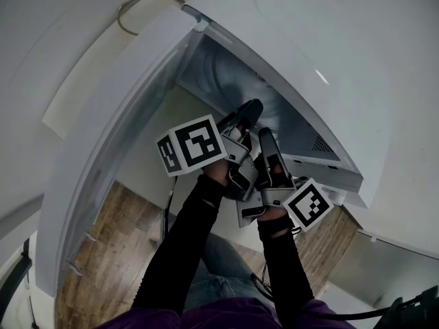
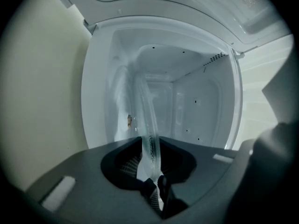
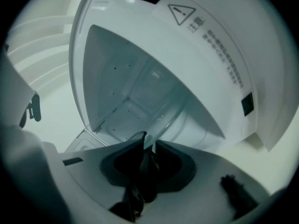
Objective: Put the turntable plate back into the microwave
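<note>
Left gripper (image 1: 248,110) and right gripper (image 1: 266,141) jaws both pinch the plate (image 2: 148,125) rim at the microwave's (image 2: 201,101) mouth. Next, ease it inside and seat it level.

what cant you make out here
plate far rim: left gripper view, clear glass fades into microwave walls.
brown spot: same view, blurred behind glass.
warning label print: right gripper view, too small.
whether plate is seated: head view, left gripper and right gripper cover it.
</note>
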A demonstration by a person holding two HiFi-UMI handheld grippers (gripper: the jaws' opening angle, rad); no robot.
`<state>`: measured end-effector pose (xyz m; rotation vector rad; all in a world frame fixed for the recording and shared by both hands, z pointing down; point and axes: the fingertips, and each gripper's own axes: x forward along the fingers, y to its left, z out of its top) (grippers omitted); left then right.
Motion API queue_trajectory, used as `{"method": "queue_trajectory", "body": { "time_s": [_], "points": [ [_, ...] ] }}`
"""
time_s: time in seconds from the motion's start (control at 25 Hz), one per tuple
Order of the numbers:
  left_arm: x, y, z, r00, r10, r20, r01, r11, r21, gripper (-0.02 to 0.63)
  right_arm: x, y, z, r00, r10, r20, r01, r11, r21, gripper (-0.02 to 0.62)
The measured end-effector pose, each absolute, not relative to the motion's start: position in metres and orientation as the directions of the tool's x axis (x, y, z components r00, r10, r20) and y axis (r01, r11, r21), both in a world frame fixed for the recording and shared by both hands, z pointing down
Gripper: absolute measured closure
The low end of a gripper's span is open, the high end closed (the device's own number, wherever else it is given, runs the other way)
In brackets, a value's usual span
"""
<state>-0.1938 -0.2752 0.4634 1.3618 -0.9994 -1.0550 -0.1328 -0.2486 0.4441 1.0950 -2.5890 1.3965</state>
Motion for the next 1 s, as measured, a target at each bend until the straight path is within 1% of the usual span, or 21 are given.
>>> {"method": "queue_trajectory", "body": {
  "time_s": [0.2, 0.44, 0.64, 0.72, 0.92, 1.0],
  "points": [
    [-0.194, -0.274, 0.46, 0.255, -0.963, -0.087, 0.002, -0.09, 0.996, 0.538, -0.132, -0.249, 0.443, -0.759, -0.583, 0.289, -0.557, 0.352, -0.753, 0.512],
    [-0.192, -0.273, 0.464, 0.273, -0.961, -0.038, -0.038, -0.051, 0.998, 0.525, -0.128, -0.251, 0.444, -0.754, -0.598, 0.272, -0.547, 0.344, -0.763, 0.514],
    [-0.191, -0.271, 0.461, 0.272, -0.959, -0.078, 0.019, -0.076, 0.997, 0.52, -0.127, -0.254, 0.441, -0.757, -0.601, 0.257, -0.536, 0.345, -0.771, 0.514],
    [-0.191, -0.267, 0.461, 0.273, -0.959, -0.074, 0.023, -0.07, 0.997, 0.518, -0.127, -0.253, 0.441, -0.757, -0.6, 0.259, -0.535, 0.342, -0.772, 0.515],
    [-0.193, -0.257, 0.464, 0.282, -0.959, -0.033, -0.04, -0.047, 0.998, 0.483, -0.127, -0.251, 0.444, -0.76, -0.596, 0.26, -0.526, 0.328, -0.785, 0.515],
    [-0.193, -0.253, 0.466, 0.284, -0.958, -0.033, -0.036, -0.045, 0.998, 0.474, -0.127, -0.25, 0.446, -0.76, -0.594, 0.263, -0.524, 0.322, -0.789, 0.515]
  ]
}}
